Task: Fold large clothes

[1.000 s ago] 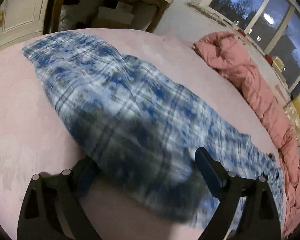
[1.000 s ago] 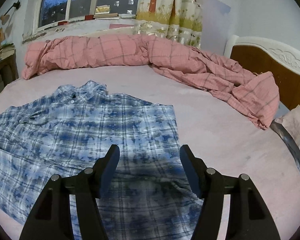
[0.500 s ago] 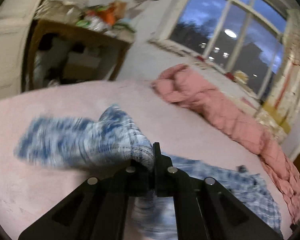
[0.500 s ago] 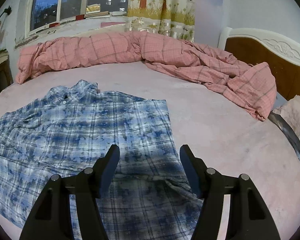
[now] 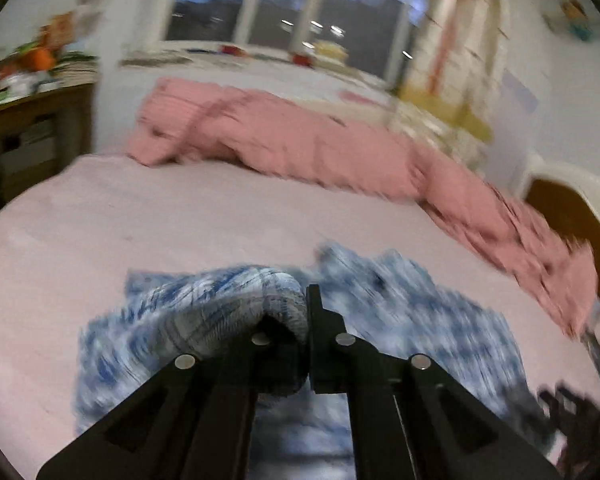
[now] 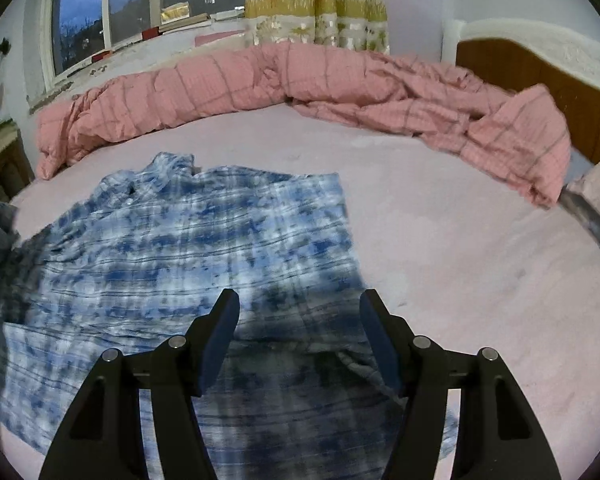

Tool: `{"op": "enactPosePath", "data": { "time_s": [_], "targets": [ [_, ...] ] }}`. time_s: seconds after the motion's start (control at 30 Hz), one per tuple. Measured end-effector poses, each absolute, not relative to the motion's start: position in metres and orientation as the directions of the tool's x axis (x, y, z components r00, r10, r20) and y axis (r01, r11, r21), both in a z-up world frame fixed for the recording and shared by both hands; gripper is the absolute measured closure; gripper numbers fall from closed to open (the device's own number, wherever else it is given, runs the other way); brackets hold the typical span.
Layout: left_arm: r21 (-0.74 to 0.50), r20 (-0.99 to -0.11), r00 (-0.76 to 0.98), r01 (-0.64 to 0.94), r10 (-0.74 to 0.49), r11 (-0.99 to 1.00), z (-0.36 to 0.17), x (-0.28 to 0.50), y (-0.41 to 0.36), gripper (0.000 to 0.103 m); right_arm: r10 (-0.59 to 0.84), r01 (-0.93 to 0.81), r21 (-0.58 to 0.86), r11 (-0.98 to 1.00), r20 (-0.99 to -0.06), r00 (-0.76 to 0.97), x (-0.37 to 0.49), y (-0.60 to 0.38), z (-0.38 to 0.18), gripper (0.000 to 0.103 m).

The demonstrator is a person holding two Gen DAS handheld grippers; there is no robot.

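Shirt: blue-and-white plaid shirt (image 6: 204, 248) spread on the pink bed sheet (image 6: 440, 248), collar toward the window.
Left gripper (image 5: 306, 320): jaws pressed together on a raised fold of the shirt; view blurred.
Right gripper (image 6: 298, 336): jaws apart above the shirt's near hem, gripping nothing.
Background: pink checked duvet (image 6: 300, 80) bunched along the far edge.

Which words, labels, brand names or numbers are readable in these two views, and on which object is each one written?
None can be read.
The blue plaid shirt shows only its pattern, no visible label.
The pink quilt and the patterned curtain carry no lettering.
The items on the windowsill are too small to read.
The left wrist view is motion-blurred; the wall decoration is unreadable.
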State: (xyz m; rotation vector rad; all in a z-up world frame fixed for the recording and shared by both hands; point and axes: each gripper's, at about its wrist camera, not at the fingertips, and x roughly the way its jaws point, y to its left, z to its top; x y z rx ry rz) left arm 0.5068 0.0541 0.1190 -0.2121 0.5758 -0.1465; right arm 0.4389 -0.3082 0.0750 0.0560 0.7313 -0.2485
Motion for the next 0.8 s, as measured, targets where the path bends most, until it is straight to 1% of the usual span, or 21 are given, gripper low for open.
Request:
{"op": "enactPosePath", "data": {
  "time_s": [0.03, 0.1, 0.13, 0.17, 0.2, 0.27, 0.4, 0.47, 0.53, 0.6, 0.63, 0.67, 0.73, 0.77, 0.8],
  "targets": [
    [-0.213, -0.541, 0.818, 0.092, -0.196, 0.973, 0.111, 0.503, 0.042, 0.098, -0.215, 0.251, -0.043, 0.967, -0.667, 0.713, 0.44, -0.308, 0.074, 0.038],
    [-0.162, -0.594, 0.785, 0.099, -0.177, 0.982, 0.092, 0.501, 0.024, 0.069, -0.192, 0.247, -0.019, 0.969, -0.69, 0.698, 0.443, -0.31, 0.068, 0.038],
    [-0.149, -0.63, 0.757, 0.099, -0.172, 0.984, 0.081, 0.502, 0.019, 0.033, -0.177, 0.24, -0.007, 0.971, -0.698, 0.694, 0.444, -0.31, 0.067, 0.038],
    [-0.159, -0.652, 0.739, 0.086, -0.17, 0.984, 0.07, 0.5, 0.02, 0.017, -0.164, 0.234, 0.003, 0.972, -0.704, 0.691, 0.445, -0.31, 0.066, 0.038],
    [-0.179, -0.65, 0.739, 0.076, -0.176, 0.981, 0.064, 0.491, 0.022, 0.018, -0.165, 0.231, 0.0, 0.973, -0.703, 0.692, 0.445, -0.308, 0.065, 0.038],
    [-0.265, -0.604, 0.76, 0.092, -0.24, 0.96, 0.062, 0.474, 0.037, 0.018, -0.187, 0.23, -0.031, 0.973, -0.69, 0.699, 0.443, -0.303, 0.067, 0.038],
    [-0.391, -0.533, 0.803, 0.046, -0.266, 0.919, 0.086, 0.453, 0.077, 0.018, -0.177, 0.208, -0.037, 0.977, -0.684, 0.708, 0.443, -0.299, 0.071, 0.038],
    [-0.397, -0.506, 0.835, -0.004, -0.216, 0.918, 0.102, 0.443, 0.099, 0.017, -0.168, 0.204, -0.029, 0.978, -0.687, 0.706, 0.443, -0.3, 0.071, 0.038],
    [-0.37, -0.506, 0.851, -0.066, -0.142, 0.927, 0.113, 0.441, 0.121, 0.013, -0.177, 0.213, -0.033, 0.976, -0.685, 0.707, 0.442, -0.301, 0.072, 0.038],
    [-0.356, -0.539, 0.84, -0.161, -0.061, 0.921, 0.11, 0.444, 0.15, 0.012, -0.187, 0.218, -0.041, 0.975, -0.682, 0.707, 0.441, -0.3, 0.073, 0.038],
    [-0.365, -0.565, 0.824, -0.206, -0.04, 0.908, 0.102, 0.446, 0.167, 0.011, -0.187, 0.217, -0.043, 0.975, -0.681, 0.708, 0.441, -0.299, 0.074, 0.038],
    [-0.377, -0.614, 0.789, -0.259, -0.031, 0.889, 0.089, 0.453, 0.185, 0.008, -0.189, 0.214, -0.049, 0.976, -0.678, 0.711, 0.441, -0.298, 0.074, 0.038],
    [-0.383, -0.74, 0.669, -0.328, -0.074, 0.863, 0.052, 0.469, 0.214, 0.007, -0.196, 0.211, -0.06, 0.976, -0.673, 0.713, 0.441, -0.295, 0.075, 0.038],
    [-0.407, -0.768, 0.631, -0.346, -0.112, 0.845, 0.033, 0.472, 0.228, 0.008, -0.196, 0.206, -0.065, 0.976, -0.672, 0.715, 0.441, -0.294, 0.075, 0.038],
    [-0.45, -0.768, 0.626, -0.375, -0.136, 0.811, 0.017, 0.471, 0.243, 0.008, -0.194, 0.2, -0.07, 0.977, -0.67, 0.716, 0.441, -0.292, 0.074, 0.038]
  ]
}}
